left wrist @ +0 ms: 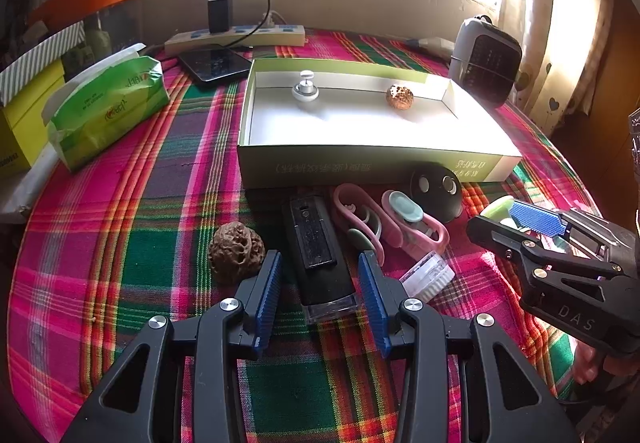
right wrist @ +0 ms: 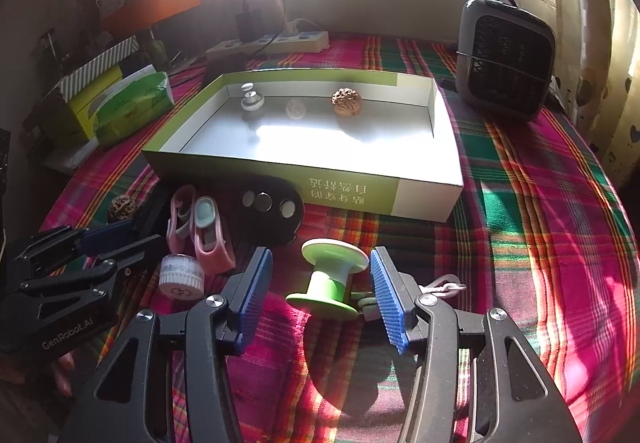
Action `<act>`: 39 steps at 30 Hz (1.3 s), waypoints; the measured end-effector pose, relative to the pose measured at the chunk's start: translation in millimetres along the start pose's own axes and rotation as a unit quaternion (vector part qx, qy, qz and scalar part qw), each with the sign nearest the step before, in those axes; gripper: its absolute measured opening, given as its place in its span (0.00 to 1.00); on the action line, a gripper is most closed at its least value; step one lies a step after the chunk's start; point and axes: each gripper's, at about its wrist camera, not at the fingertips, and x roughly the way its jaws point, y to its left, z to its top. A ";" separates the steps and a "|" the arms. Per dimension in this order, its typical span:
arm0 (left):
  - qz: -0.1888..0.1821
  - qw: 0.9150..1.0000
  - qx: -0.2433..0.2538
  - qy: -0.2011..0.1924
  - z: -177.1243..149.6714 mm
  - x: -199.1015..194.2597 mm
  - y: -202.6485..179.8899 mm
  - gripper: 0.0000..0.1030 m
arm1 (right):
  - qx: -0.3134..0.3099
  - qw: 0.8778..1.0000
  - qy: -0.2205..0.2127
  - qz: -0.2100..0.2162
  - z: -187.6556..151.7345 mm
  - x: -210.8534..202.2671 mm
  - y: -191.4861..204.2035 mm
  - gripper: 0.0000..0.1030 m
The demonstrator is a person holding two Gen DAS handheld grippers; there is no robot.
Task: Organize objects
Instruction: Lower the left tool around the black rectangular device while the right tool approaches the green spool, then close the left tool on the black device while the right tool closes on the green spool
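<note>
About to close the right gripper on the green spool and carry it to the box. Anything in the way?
Nothing sits between the open right gripper and the green spool; the spool lies between the fingers. Toward the open box, only its near wall must be cleared. The black oval remote lies left of that path.

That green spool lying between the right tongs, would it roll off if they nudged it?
The green spool lies tilted on its round flanges, so a nudge would probably roll it in a curve rather than straight. It looks like hard, smooth plastic, likely light and a bit slippery. The right tongs are open around it; squeezing the narrow stem may hold better than the flanges.
</note>
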 end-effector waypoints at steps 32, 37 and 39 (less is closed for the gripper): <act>0.008 1.000 -0.002 0.008 -17.5 -15.3 4.3 0.24 | -0.023 0.999 0.004 0.022 -18.4 -18.3 15.7 0.39; 0.004 1.000 -0.001 0.006 -20.2 -16.6 2.9 0.25 | -0.020 1.000 0.005 0.023 -24.0 -20.9 15.6 0.39; 0.005 1.000 -0.001 0.005 -20.0 -15.9 2.6 0.25 | -0.017 1.000 0.010 0.020 -25.8 -19.0 14.8 0.40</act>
